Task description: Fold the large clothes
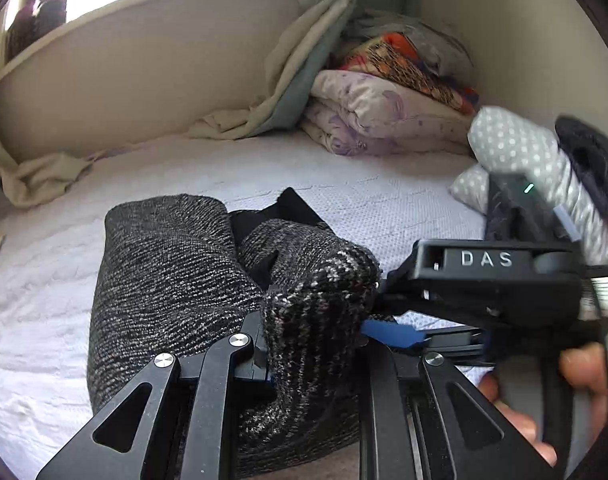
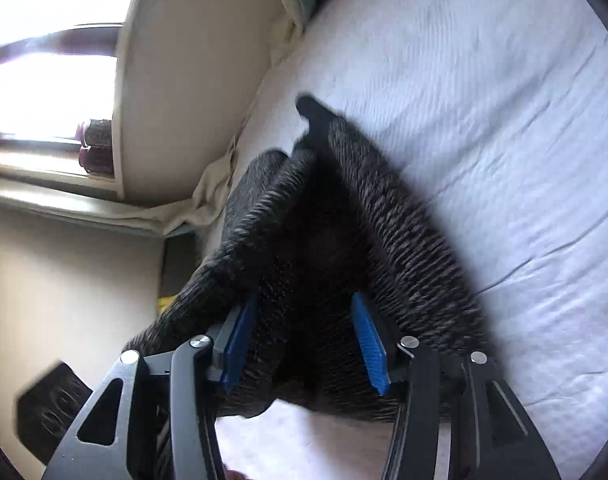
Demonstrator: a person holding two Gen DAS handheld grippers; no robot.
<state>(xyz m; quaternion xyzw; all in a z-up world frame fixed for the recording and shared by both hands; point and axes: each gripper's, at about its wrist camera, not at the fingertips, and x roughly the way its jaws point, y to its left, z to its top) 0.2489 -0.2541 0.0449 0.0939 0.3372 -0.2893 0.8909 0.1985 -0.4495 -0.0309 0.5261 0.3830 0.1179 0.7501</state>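
- The dark knitted sweater (image 1: 176,280) lies on the bed (image 1: 383,200), on the pale sheet, already doubled over itself into a thick bundle; a black inner layer shows between the folds.
- The left tongs (image 1: 315,344) are nearly closed and pinch a fold of the knit at the near edge, probably to keep that edge lifted and under control while the other side is arranged.
- The right tongs (image 2: 304,344) stand about half open, with the blue pads (image 2: 367,344) on each side of the sweater fabric but not pressing it (so I judge this side is released, not gripped).
- In the left wrist view the right tongs come from the right side, just beside the same corner, carried by a hand (image 1: 543,380) in a dotted sleeve (image 1: 523,148).
- A pile of folded blankets (image 1: 383,116) rests in the far corner of the bed, well apart from the sweater.
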